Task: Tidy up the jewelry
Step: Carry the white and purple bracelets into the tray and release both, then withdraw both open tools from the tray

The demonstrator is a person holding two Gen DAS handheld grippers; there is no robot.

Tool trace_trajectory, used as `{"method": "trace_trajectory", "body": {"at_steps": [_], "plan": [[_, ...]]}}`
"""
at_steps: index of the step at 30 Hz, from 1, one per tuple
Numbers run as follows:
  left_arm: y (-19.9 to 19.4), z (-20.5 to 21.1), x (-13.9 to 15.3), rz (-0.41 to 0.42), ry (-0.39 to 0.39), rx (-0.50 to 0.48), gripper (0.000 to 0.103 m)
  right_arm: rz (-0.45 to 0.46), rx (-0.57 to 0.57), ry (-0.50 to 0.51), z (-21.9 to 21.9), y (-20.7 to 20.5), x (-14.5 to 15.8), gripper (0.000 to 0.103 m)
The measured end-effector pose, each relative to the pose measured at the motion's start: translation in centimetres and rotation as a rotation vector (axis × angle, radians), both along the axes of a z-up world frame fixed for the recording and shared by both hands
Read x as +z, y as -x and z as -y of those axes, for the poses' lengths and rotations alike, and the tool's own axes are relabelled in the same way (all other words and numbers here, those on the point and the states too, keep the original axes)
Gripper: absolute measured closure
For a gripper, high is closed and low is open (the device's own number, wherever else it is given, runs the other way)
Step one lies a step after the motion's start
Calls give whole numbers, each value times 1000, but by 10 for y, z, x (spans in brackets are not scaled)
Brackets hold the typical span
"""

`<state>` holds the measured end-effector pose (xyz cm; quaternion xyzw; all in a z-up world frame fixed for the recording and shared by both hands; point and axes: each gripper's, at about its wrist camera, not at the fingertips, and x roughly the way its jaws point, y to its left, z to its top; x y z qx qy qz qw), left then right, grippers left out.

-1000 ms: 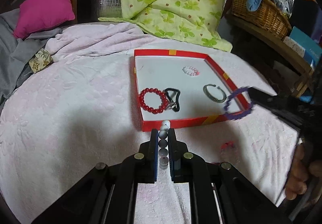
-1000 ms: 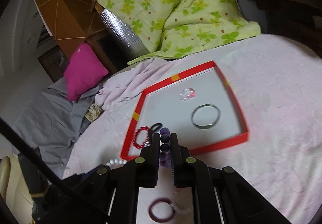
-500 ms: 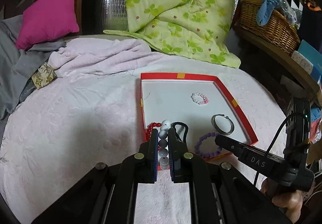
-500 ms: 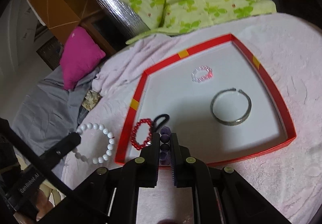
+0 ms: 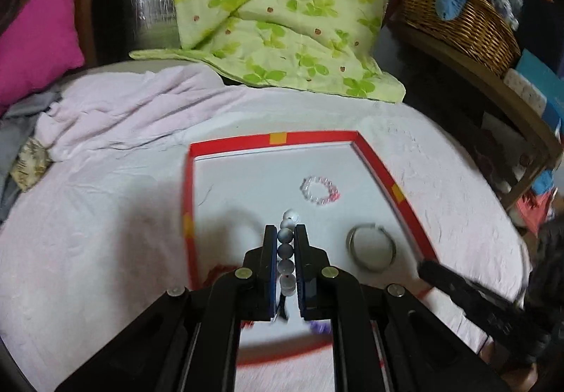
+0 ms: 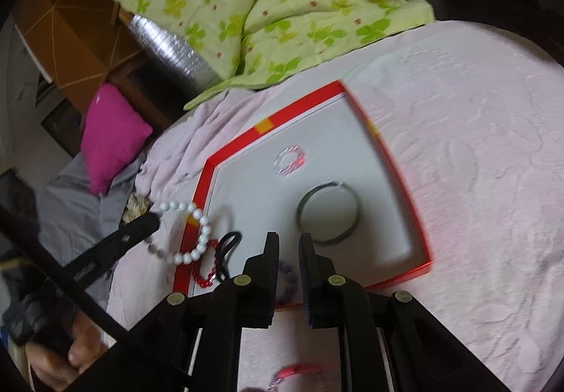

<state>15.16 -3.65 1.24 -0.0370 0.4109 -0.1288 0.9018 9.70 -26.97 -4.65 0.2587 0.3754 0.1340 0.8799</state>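
Observation:
A red-rimmed white tray (image 5: 317, 137) (image 6: 303, 102) lies on the pink bedspread. My left gripper (image 5: 285, 233) is shut on a white bead bracelet (image 5: 286, 244) and holds it above the tray's near left part; the bracelet also shows in the right wrist view (image 6: 192, 233). My right gripper (image 6: 288, 242) is open and empty above the tray's near edge. A purple bead bracelet (image 6: 287, 277) lies in the tray under it. In the tray are also a red bead bracelet (image 6: 208, 267), a black hair tie (image 6: 227, 245), a metal bangle (image 6: 329, 214) and a pink-clear bracelet (image 6: 290, 161).
A pink bracelet (image 6: 294, 372) lies on the bedspread outside the tray, near me. A green quilt (image 5: 278, 14) and magenta pillow (image 5: 35, 39) lie behind the tray. A wicker basket (image 5: 458, 18) stands on a shelf at the right.
My right gripper has opened and let go of the purple bracelet, which now lies in the tray. My left gripper has moved forward over the tray with the white bracelet.

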Motion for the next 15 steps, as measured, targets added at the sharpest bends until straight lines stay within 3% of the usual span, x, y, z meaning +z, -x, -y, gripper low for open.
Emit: {"method": "trace_trajectory", "body": {"at_steps": [4, 12, 15], "plan": [[-34, 5, -15, -78, 69, -2, 94, -13, -35, -36, 18, -1, 1, 90], [-58, 7, -39, -156, 57, 79, 93, -8, -75, -25, 47, 6, 4, 90], [-53, 0, -31, -115, 71, 102, 68, -4, -87, -22, 55, 9, 6, 90]]}}
